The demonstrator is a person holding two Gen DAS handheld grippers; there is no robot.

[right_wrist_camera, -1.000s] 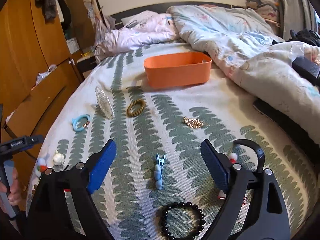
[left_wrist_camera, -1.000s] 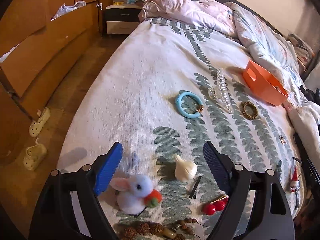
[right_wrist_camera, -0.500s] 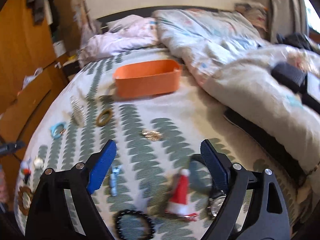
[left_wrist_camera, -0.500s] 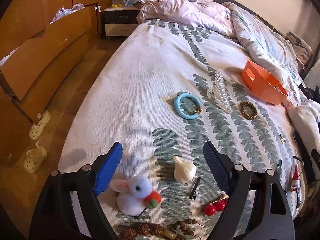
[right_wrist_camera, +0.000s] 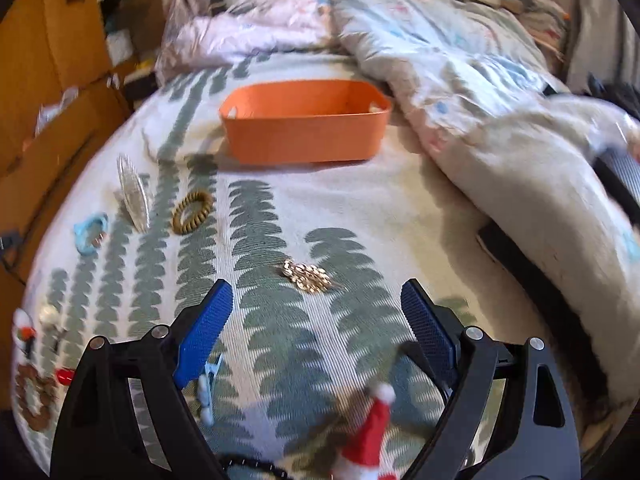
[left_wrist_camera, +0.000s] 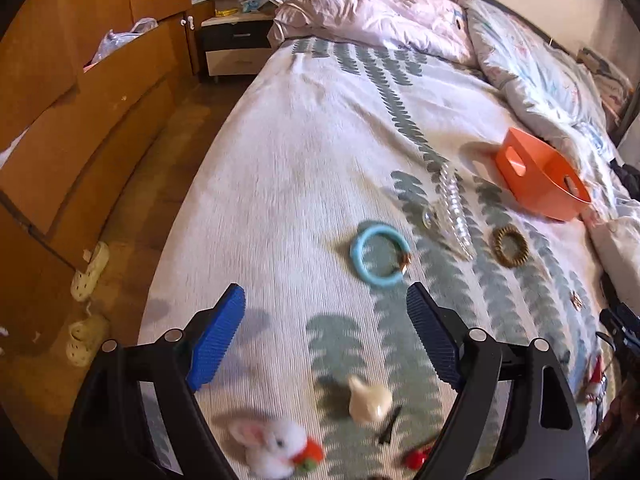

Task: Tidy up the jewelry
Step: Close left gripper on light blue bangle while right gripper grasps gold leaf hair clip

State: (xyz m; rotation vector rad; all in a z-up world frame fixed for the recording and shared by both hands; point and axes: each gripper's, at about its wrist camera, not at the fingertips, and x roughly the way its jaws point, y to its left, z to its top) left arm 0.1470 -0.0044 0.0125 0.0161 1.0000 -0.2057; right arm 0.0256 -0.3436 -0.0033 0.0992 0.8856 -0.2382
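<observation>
Jewelry lies scattered on a leaf-patterned bedspread. In the left wrist view my left gripper (left_wrist_camera: 326, 318) hangs open and empty over the bed, short of a blue bangle (left_wrist_camera: 379, 254). Beyond the bangle lie a clear hair claw (left_wrist_camera: 452, 210), a brown coil hair tie (left_wrist_camera: 510, 246) and an orange bin (left_wrist_camera: 540, 178). A white bunny clip (left_wrist_camera: 272, 446) and a cream piece (left_wrist_camera: 368, 400) sit near its fingers. In the right wrist view my right gripper (right_wrist_camera: 316, 308) is open, just short of a gold chain piece (right_wrist_camera: 307, 276). A Santa-hat clip (right_wrist_camera: 370, 432) and a light blue clip (right_wrist_camera: 206, 390) lie under it. The orange bin (right_wrist_camera: 304, 128) stands ahead.
A rumpled duvet (right_wrist_camera: 500, 120) crowds the right side of the bed, with a dark flat object (right_wrist_camera: 532, 264) at its edge. Wooden drawers (left_wrist_camera: 80, 120) and a floor with pale shoes (left_wrist_camera: 88, 272) lie left of the bed. A nightstand (left_wrist_camera: 236, 44) stands at the headboard end.
Both grippers have moved forward over the bed. The right view swung from the black bead bracelet and light blue clip toward the gold chain and Santa-hat clip. Both stayed open.
</observation>
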